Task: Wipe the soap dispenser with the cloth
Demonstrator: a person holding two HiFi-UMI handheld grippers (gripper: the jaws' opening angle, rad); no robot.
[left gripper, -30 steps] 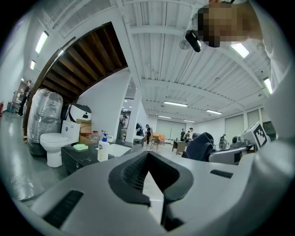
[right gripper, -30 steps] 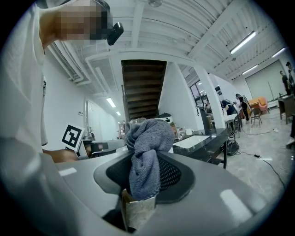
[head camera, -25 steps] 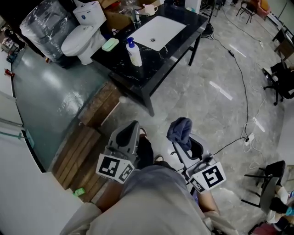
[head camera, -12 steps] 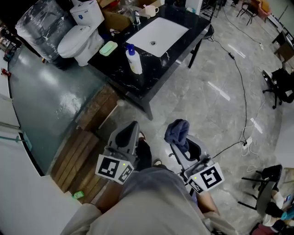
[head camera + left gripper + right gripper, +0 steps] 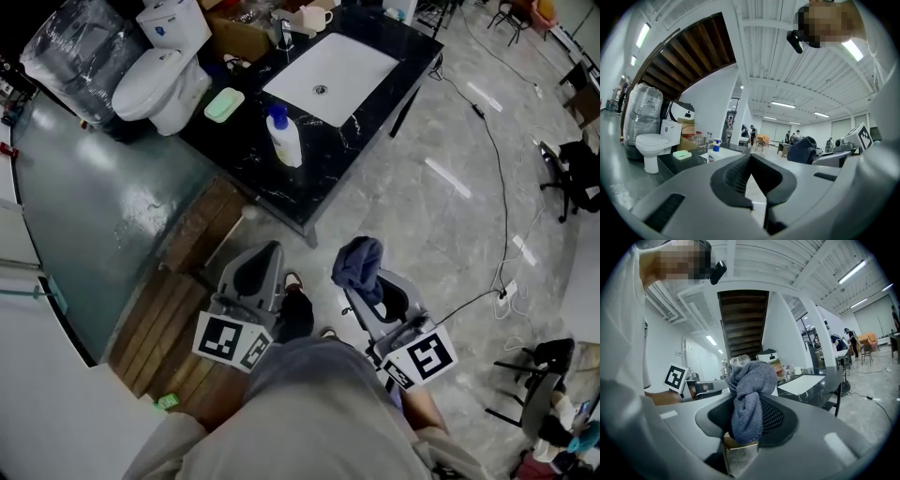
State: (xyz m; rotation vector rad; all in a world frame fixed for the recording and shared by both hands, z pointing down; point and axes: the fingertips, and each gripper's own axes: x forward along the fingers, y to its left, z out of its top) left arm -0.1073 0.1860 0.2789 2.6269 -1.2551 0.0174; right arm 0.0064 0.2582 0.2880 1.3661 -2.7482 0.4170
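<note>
**Head view, looking steeply down, with both gripper views.**

Soap dispenser (image 5: pixel 287 142): white bottle with a blue pump head (image 5: pixel 277 113), standing upright on the black counter (image 5: pixel 272 185). Placed between the green soap dish (image 5: pixel 224 104) and the white sink basin (image 5: pixel 333 64), near the counter's front edge. Long axis vertical, base on the counter and pump uppermost. From above, drawn as a slant, with the pump end toward the upper left of the frame. Spout direction too small to read.

Left gripper (image 5: pixel 751 158): low in front of the person, well apart from the counter and aimed roughly level toward it. Jaws closed together, pad against pad, nothing between them.

Right gripper (image 5: pixel 751 401): alongside the left, likewise aimed toward the counter. Jaws clamped on the cloth (image 5: pixel 749 378), a grey-blue bundle bunched above the jaw tips and hanging down between the pads. Cloth well apart from the soap dispenser, no contact.

Square-marked cube (image 5: pixel 230 339) at the rear of each gripper, on the end nearest the person.

Surroundings: white toilet (image 5: pixel 159 70) to the left of the counter; wooden planks (image 5: pixel 178 291) beside the left gripper; black cable (image 5: pixel 495 178) trailing across the grey floor (image 5: pixel 441 234) at right.
</note>
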